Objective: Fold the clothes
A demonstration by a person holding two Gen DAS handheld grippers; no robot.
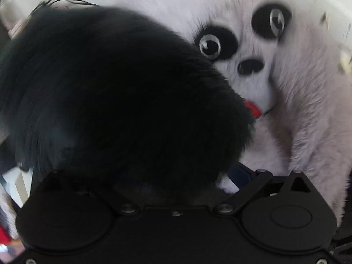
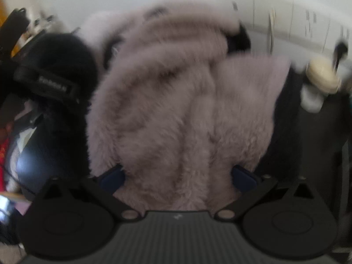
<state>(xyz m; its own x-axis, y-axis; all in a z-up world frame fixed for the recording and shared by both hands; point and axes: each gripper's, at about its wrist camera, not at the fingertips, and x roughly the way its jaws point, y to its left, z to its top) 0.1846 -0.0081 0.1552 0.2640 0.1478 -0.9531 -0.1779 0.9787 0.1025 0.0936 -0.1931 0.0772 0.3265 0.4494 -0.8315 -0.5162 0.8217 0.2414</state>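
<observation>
Both grippers spread wide over fluffy panda garment (image 1: 286, 101).
Left gripper (image 1: 176, 176) and right gripper (image 2: 178, 176) grip nothing; black fur sleeve (image 1: 110, 92) covers left's fingers; white pile long, shaggy.

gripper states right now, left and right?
Left gripper: open; black fur sleeve lies over it, not pinched.
Right gripper: open; both blue pads apart, pale fur garment between them, not clamped.
</observation>
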